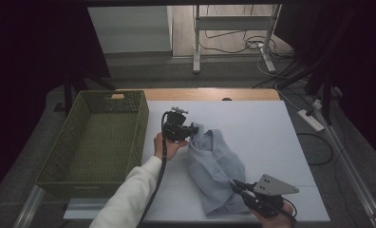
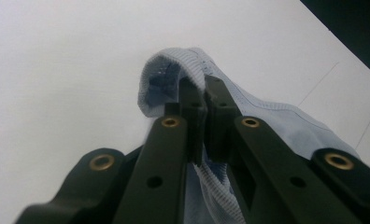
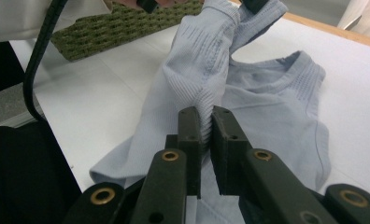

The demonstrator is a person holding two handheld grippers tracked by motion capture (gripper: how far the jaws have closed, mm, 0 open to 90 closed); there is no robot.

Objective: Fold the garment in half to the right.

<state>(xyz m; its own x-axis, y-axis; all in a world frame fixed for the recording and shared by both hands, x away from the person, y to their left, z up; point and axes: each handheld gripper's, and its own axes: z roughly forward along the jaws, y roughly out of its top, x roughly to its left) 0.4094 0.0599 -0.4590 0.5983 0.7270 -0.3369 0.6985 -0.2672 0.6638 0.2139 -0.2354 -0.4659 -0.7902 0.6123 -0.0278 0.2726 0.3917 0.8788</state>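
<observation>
A light blue ribbed garment (image 1: 215, 166) lies crumpled on the white table top (image 1: 262, 128), its far end lifted. My left gripper (image 1: 193, 129) is shut on that raised far edge; in the left gripper view the cloth (image 2: 183, 65) folds over the closed jaw tips (image 2: 201, 100). My right gripper (image 1: 235, 185) sits at the near right end of the garment, shut on a ridge of the fabric (image 3: 206, 88) that is pinched between its pads (image 3: 205, 123). The rest of the garment (image 3: 276, 93) spreads flat beyond it.
A green woven basket (image 1: 97, 137) stands left of the white surface, beside the left hand (image 1: 167, 145); its corner (image 3: 122, 25) appears in the right gripper view. A wooden table edge (image 1: 210, 94) runs along the back. Cables and a power strip (image 1: 311, 119) lie on the floor at right.
</observation>
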